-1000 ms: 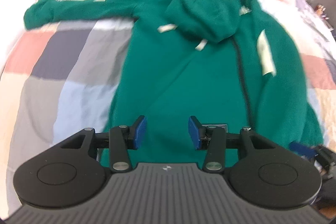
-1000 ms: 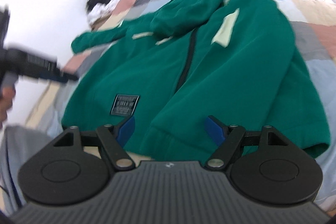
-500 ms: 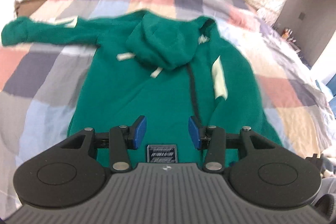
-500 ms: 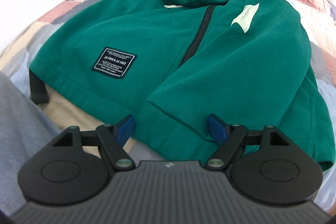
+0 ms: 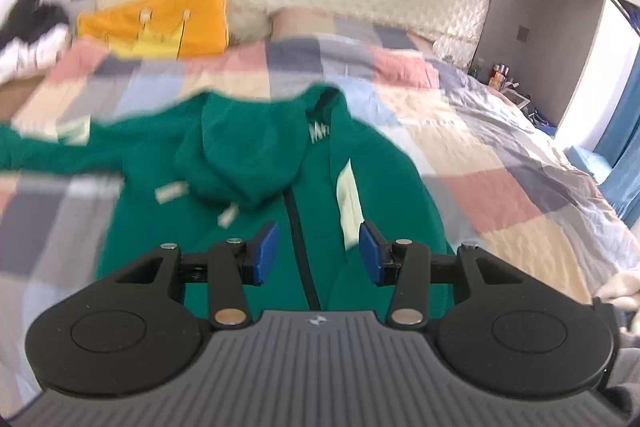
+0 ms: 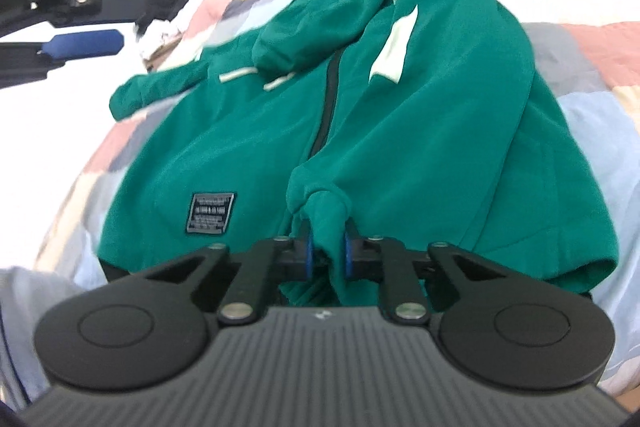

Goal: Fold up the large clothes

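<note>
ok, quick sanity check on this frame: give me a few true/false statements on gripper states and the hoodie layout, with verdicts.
1. The right gripper is shut on a cuff of the green hoodie. True.
2. The left gripper is clamped on the hood. False: it is open, holding nothing, above the hoodie's zipper.
3. The hoodie lies on a patchwork bedspread. True.
4. The black patch sits on the hood. False: it is low on the front panel, near the hem.
5. An orange pillow lies at the head of the bed. True.
</note>
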Tool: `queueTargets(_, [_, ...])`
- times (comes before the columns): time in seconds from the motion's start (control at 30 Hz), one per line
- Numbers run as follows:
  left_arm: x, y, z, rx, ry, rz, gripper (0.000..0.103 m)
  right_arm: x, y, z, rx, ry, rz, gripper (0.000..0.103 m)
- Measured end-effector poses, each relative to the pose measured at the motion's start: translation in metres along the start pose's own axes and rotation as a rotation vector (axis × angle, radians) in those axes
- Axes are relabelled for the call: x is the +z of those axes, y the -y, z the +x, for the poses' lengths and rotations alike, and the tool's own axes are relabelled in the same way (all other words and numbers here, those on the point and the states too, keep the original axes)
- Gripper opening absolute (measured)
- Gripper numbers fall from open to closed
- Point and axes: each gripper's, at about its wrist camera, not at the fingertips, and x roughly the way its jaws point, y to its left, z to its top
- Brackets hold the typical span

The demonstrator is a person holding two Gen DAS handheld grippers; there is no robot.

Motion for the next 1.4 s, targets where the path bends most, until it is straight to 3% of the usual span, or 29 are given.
queueTargets(0.23, [0.034,0.027,0.008,-0.048,0.057,0.024,0.051,0.016,0.018,-0.027,0.026,0.138,0.087,0.016])
queueTargets(0.43, [0.038,0.052,0.049,-0.118,0.048,0.026,0.052,0.022,0.046,-0.035,0.005,0.200,0.198,0.016])
queueTargets(0.67, [-0.003,0.043,0.096,-0.080,0.069,0.057,0.052,0.024,0.064,-0.022,-0.075,0.197,0.266,0.016])
queueTargets(0.9, [-0.051,-0.001,0.118,-0.056,-0.017,0.000,0.052,0.025,0.064,-0.014,-0.130,0.199,0.281,0.016])
queueTargets(1.0, [-0.054,-0.017,0.125,-0.093,-0.044,-0.074,0.052,0.026,0.062,-0.013,-0.161,0.211,0.278,0.016])
queueTargets(1.2, [-0.057,-0.024,0.125,-0.066,-0.027,-0.094,0.052,0.043,0.065,-0.015,-0.212,0.231,0.276,0.016])
queueTargets(1.4, [-0.061,-0.031,0.132,-0.047,-0.034,-0.150,0.054,0.081,0.079,-0.037,-0.230,0.340,0.312,0.015])
